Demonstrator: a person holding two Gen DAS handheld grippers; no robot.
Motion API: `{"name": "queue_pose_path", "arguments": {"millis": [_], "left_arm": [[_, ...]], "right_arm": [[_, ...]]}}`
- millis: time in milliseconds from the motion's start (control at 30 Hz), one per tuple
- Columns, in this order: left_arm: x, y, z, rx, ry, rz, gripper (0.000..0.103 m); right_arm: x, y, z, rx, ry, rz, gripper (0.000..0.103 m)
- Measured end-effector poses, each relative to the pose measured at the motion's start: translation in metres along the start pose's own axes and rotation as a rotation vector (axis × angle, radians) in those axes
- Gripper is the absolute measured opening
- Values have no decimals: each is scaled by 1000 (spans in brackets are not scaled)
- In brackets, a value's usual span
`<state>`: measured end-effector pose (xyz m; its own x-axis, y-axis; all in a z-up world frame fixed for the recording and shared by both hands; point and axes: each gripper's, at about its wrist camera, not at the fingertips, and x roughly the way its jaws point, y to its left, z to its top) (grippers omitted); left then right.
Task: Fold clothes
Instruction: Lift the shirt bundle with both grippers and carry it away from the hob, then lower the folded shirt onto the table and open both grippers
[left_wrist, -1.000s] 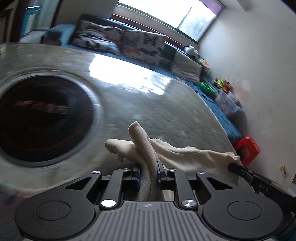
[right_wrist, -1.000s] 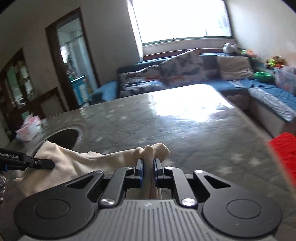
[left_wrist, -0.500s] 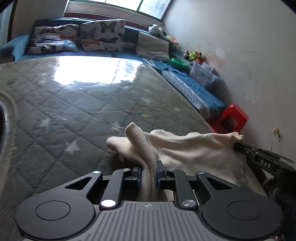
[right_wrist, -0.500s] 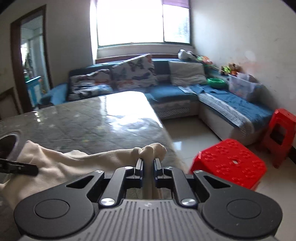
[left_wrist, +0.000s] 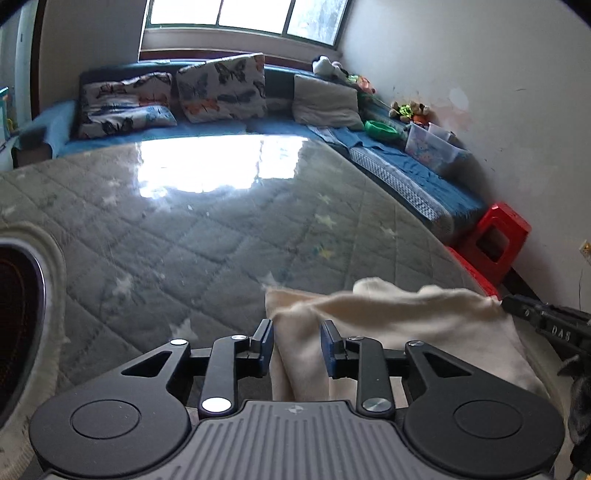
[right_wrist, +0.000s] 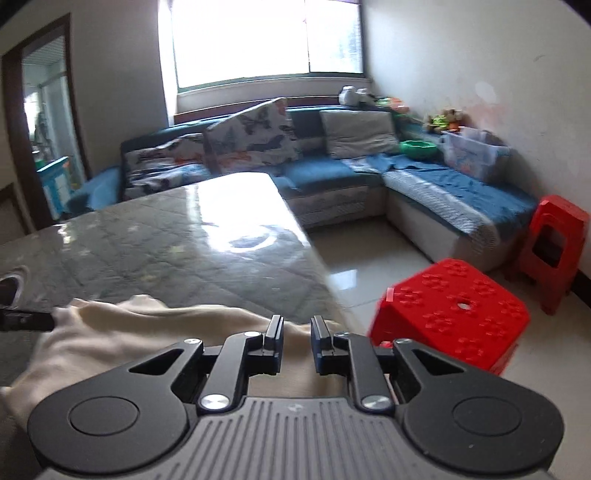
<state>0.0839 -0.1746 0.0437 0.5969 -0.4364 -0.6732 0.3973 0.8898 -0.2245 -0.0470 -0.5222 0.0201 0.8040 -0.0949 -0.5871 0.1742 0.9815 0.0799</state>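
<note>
A cream garment (left_wrist: 406, 314) lies in a long strip on the grey quilted table (left_wrist: 184, 240), near its right edge. My left gripper (left_wrist: 296, 341) is at the strip's left end. Its jaws are opening and a loose fold of the garment sits between the pads. In the right wrist view the cream garment (right_wrist: 147, 332) runs left from my right gripper (right_wrist: 297, 332). That gripper's jaws are opening too, with the cloth lying low under the gap. Each view shows the other gripper's tip at the far end of the strip, on the right in one (left_wrist: 546, 325) and on the left in the other (right_wrist: 26, 319).
A dark round opening (left_wrist: 14, 314) is set in the table at the left. The table's right edge (right_wrist: 314, 258) drops to a tiled floor with two red stools (right_wrist: 450, 310) (right_wrist: 554, 240). A blue corner sofa (left_wrist: 221, 88) with cushions runs behind.
Both pairs of jaws have parted. The folds of cloth that stood up pinched between the pads have slumped down. Both views swung right along the table and then settled.
</note>
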Motion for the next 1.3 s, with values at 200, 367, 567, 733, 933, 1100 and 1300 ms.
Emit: {"name": "queue_pose_path", "arguments": {"millis": [200, 367, 567, 733, 933, 1100, 1300], "left_arm": [[8, -20, 10, 59, -10, -39, 30], [26, -39, 12, 124, 6, -59, 30], [52, -50, 9, 156, 43, -57, 30], [58, -50, 6, 160, 42, -54, 31], [45, -48, 4, 145, 33, -63, 35], [26, -54, -10, 183, 17, -80, 35], [0, -61, -35, 258, -5, -97, 38]], "right_arm": [[23, 22, 4, -30, 31, 65, 17], [36, 34, 6, -37, 39, 84, 26], [47, 38, 3, -51, 46, 71, 31], [46, 38, 2, -55, 45, 72, 33], [29, 42, 4, -80, 41, 89, 41], [10, 52, -3, -119, 50, 120, 46], [-16, 61, -23, -149, 56, 137, 52]]}}
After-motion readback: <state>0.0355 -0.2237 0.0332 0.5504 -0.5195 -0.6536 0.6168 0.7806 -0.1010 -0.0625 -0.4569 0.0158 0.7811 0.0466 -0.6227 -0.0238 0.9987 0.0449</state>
